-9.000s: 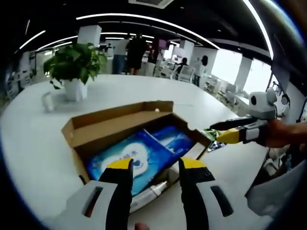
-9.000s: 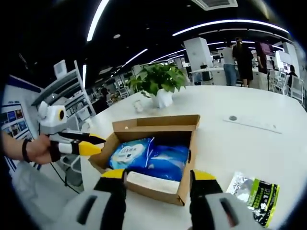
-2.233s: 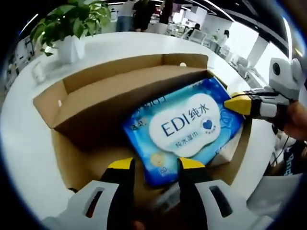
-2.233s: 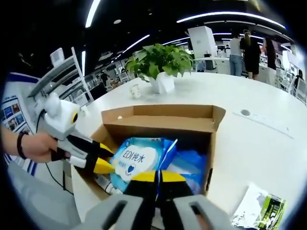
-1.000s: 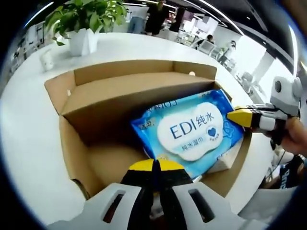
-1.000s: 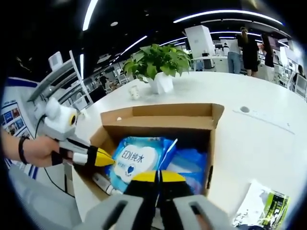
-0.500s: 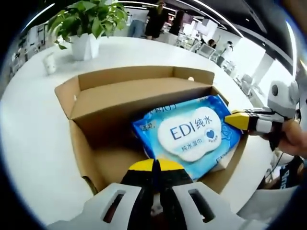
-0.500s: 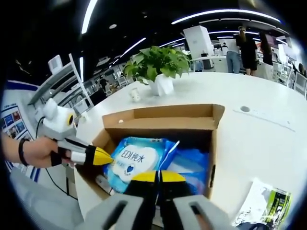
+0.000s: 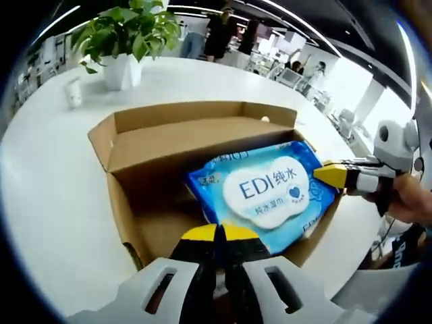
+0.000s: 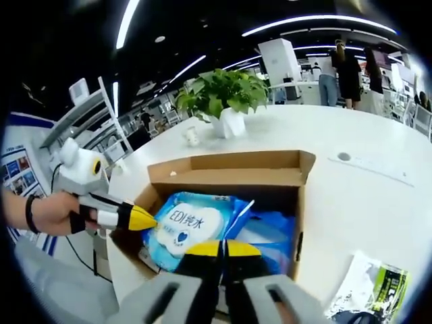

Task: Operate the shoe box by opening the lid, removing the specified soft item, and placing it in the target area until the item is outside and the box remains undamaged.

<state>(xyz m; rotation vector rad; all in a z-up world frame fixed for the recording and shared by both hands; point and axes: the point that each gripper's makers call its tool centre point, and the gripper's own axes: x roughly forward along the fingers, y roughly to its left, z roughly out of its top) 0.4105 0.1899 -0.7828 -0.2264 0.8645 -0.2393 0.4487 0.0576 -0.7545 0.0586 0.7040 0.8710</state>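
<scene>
Jaws — both grippers pinch wipes pack (image 9: 270,194) edges inside shoe box (image 9: 128,196) | lid open — done | left: lift-out, placement beside box

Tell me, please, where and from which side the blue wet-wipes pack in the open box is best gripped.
Grip the wet-wipes pack by its thin sealed end edges, coming from above through the cardboard box's open top. It lies flat, label up, hemmed by walls, and both the left gripper and right gripper appear pinched at opposite ends.

Grey-bodied left gripper (image 9: 219,234) and right gripper (image 10: 223,250) with yellow-tipped black jaws; dark wristband (image 10: 30,213) on one wrist.
</scene>
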